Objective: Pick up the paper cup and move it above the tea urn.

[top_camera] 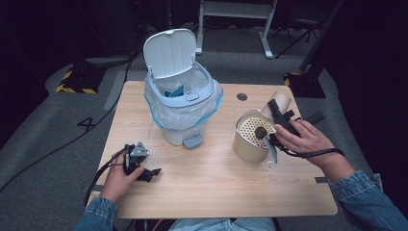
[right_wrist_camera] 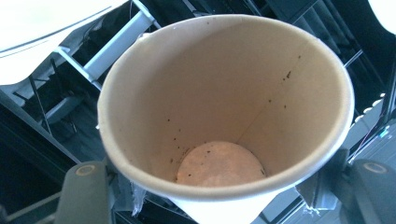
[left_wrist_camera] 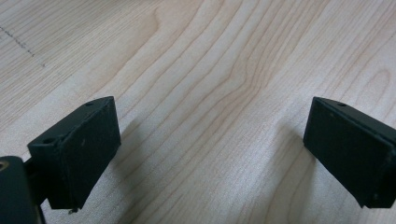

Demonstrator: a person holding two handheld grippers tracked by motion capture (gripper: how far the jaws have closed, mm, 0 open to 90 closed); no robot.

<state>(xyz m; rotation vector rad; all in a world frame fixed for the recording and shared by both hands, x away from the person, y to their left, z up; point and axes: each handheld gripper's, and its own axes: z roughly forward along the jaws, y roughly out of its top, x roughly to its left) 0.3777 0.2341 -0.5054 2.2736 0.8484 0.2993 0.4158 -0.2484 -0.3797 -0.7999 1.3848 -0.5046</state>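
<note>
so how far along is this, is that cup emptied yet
Looks emptied: the paper cup held in the right tongs shows only specks inside, and a dark lump sits on the strainer tin. The bin stands open with its lid up; the cup isn't in it yet. The left tongs rest open on the table.

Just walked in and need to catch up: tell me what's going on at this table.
A person works two handheld grippers at a light wooden table. The right gripper holds a tan paper cup, tipped toward a gold perforated metal strainer pot; the cup looks emptied, with only dark specks inside. The left gripper rests open on the table, holding nothing. A small white pedal bin with a plastic liner stands open at the middle.
</note>
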